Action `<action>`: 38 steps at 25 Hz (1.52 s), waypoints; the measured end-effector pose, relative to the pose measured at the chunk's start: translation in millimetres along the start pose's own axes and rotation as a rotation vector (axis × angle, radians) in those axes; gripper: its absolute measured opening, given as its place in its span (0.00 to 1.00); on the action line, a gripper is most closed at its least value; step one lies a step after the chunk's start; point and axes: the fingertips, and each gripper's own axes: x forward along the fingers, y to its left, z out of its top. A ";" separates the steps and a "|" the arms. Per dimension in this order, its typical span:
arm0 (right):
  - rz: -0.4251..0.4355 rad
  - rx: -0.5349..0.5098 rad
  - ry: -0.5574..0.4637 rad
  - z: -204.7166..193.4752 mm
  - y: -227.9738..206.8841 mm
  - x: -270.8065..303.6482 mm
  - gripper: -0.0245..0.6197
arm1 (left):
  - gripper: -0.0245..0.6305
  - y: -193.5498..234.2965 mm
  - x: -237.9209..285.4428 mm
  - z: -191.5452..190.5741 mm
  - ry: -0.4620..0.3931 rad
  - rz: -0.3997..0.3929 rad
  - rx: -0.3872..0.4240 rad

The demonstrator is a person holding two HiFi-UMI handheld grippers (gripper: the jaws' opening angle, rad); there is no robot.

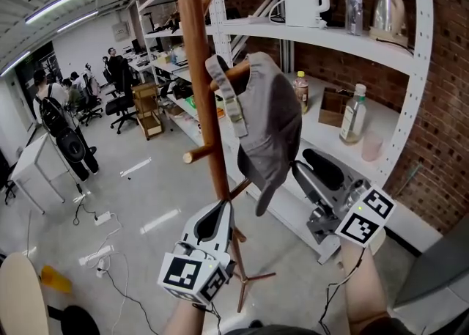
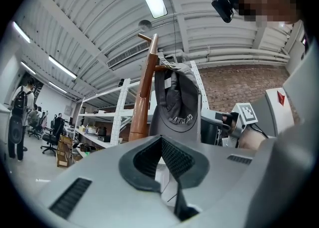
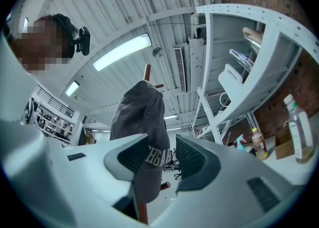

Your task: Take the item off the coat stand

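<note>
Hanging from the single coat stand, one grey cap sits at its 3 o'clock side. Tools present: two. The right tool, at 5 o'clock of the cap, stands wide open with the cap's lower edge between its jaws, unclamped. The left tool has its jaws together and is empty.

The brown wooden coat stand is cut off by the head view's top edge, and the right tool hides part of the lettering on the grey fabric cap.
</note>
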 end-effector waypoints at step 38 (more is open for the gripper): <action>-0.018 -0.175 -0.117 54.0 6.1 47.9 0.07 | 0.05 -2.2 20.9 46.5 -0.072 -0.019 0.052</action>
